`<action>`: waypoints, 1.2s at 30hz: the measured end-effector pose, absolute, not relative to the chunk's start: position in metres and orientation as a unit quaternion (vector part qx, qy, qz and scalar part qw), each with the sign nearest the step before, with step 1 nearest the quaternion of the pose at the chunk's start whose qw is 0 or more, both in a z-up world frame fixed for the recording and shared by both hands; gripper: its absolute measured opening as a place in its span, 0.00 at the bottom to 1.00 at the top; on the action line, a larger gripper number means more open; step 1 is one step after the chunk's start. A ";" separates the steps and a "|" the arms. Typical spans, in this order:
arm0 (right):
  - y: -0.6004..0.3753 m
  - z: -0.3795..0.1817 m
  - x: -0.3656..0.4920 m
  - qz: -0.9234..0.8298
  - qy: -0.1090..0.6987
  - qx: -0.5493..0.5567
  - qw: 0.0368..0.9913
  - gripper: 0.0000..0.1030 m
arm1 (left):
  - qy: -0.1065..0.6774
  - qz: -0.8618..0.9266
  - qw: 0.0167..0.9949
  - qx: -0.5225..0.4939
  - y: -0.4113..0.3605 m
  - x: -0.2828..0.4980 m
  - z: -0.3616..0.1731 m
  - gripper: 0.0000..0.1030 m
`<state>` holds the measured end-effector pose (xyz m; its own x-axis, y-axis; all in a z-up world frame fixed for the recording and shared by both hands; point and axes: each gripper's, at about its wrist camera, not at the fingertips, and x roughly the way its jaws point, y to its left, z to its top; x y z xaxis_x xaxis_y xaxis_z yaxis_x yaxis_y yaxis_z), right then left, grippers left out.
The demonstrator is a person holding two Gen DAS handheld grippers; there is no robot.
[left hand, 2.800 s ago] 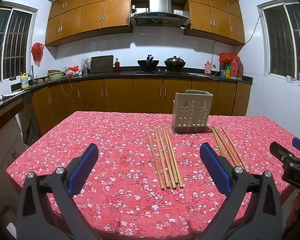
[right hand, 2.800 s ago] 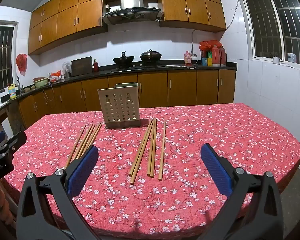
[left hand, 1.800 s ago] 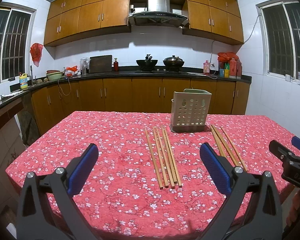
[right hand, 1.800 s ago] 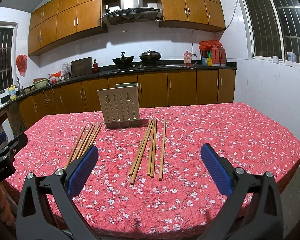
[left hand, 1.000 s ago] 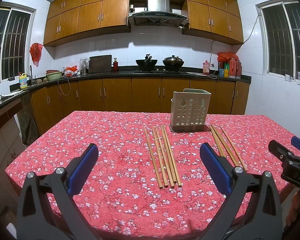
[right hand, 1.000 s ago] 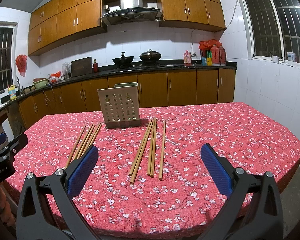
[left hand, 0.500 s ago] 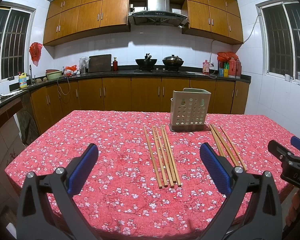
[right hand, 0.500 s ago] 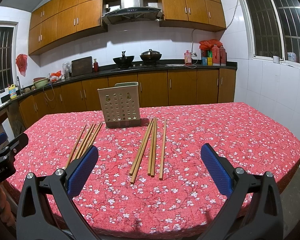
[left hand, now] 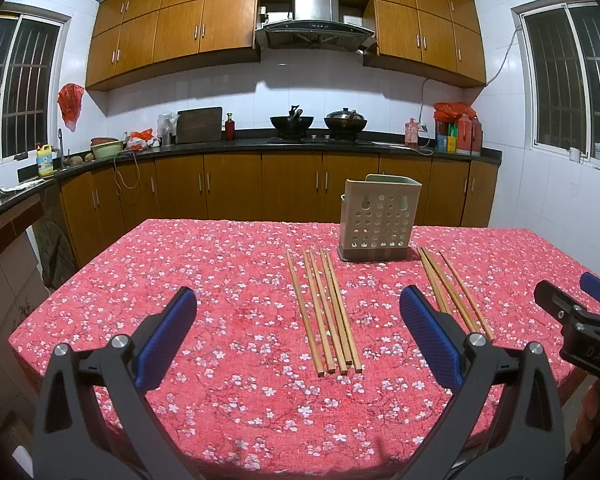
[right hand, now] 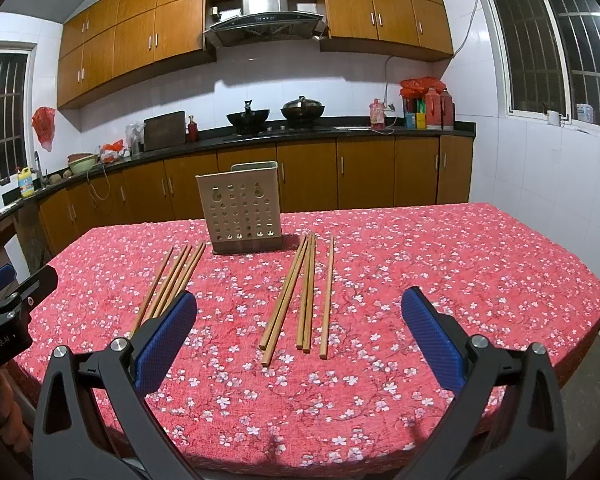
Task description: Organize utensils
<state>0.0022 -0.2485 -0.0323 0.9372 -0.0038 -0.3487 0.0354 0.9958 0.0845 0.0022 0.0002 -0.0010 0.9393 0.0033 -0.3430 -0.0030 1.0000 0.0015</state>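
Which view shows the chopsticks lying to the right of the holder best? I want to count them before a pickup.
The right wrist view: the right-hand chopsticks lie centred and unobstructed, five visible. In the left wrist view the same group sits off to the side, its near ends hidden behind the left gripper, jaws open.

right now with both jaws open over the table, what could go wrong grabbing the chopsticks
The left chopstick group lies packed side by side, so the left gripper may pinch several or scatter them. The right group crosses at its tips, so lifting one could drag another. The perforated holder looks light and may tip on insertion.
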 end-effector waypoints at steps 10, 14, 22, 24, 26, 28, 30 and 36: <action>-0.249 -0.035 0.004 -0.012 0.177 0.044 0.983 0.98 | 0.176 0.003 0.984 0.001 -0.002 0.002 -0.005 0.96; -0.255 -0.039 0.014 -0.015 0.183 0.050 0.982 0.98 | 0.192 0.022 0.981 0.005 0.001 0.011 -0.010 0.96; -0.282 -0.053 0.075 -0.031 0.260 0.055 0.964 0.67 | 0.261 0.051 0.964 -0.009 0.017 0.047 -0.038 0.96; -0.286 -0.060 0.097 -0.025 0.296 0.059 0.953 0.59 | 0.280 0.054 0.958 -0.013 0.027 0.056 -0.042 0.96; -0.288 -0.069 0.115 -0.021 0.324 0.062 0.944 0.49 | 0.295 0.052 0.954 -0.023 0.034 0.066 -0.045 0.96; -0.289 -0.078 0.131 -0.018 0.351 0.063 0.934 0.39 | 0.304 0.048 0.951 -0.032 0.039 0.075 -0.047 0.96; -0.288 -0.086 0.143 -0.019 0.375 0.061 0.925 0.34 | 0.311 0.040 0.949 -0.040 0.042 0.081 -0.048 0.96; -0.285 -0.110 0.157 -0.018 0.414 0.055 0.909 0.18 | 0.336 0.009 0.941 -0.042 0.043 0.101 -0.054 0.77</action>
